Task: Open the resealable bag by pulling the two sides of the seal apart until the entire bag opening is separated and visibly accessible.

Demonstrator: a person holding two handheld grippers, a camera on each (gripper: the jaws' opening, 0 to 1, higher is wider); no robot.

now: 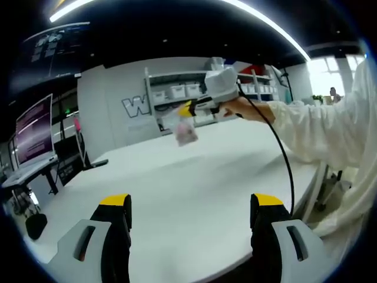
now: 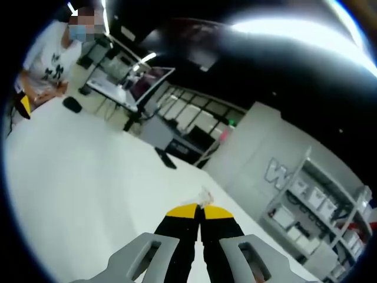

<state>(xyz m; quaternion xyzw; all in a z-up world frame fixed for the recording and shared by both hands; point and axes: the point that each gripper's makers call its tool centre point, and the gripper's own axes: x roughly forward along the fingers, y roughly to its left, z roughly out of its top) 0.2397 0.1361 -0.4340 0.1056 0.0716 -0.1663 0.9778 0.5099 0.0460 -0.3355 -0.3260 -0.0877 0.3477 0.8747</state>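
Above the smooth white counter (image 1: 194, 188), the right gripper (image 1: 189, 109) pinches its yellow-tipped fingers (image 2: 188, 211) tight on the top edge of the small, crinkled, translucent resealable bag (image 1: 186, 132), which hangs clear of the counter, while the left gripper (image 1: 191, 207) holds its fingers wide apart, gripping nothing.

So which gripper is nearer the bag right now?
Right. The right gripper is shut on the bag, which hangs from it above the table. The left gripper is open, well back from the bag.
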